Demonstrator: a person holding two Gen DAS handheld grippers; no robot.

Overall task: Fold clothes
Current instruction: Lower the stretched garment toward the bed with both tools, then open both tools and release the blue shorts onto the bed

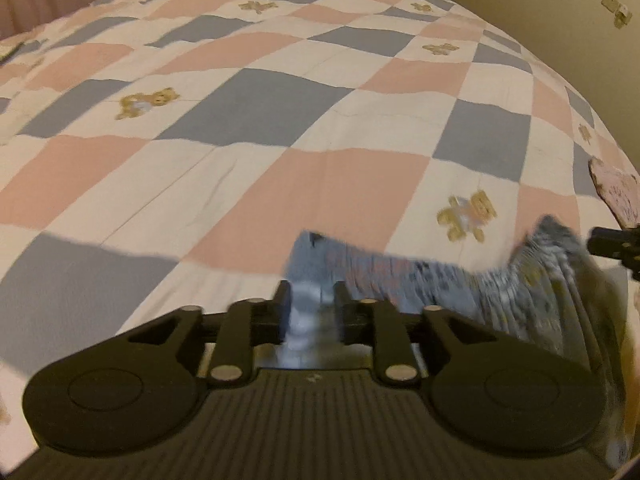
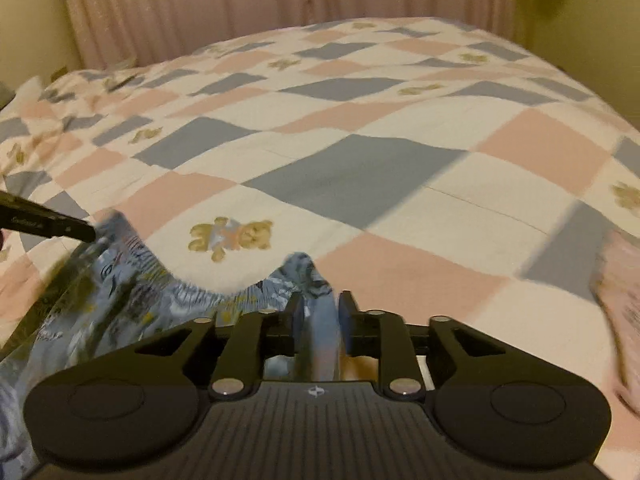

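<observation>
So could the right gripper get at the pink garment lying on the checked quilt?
Probably not yet: the right gripper is shut on the blue patterned garment; the pink garment lies unobstructed.

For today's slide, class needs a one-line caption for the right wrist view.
Right gripper pinches a blue patterned garment above a checked quilt, the left gripper holding its far edge.
</observation>
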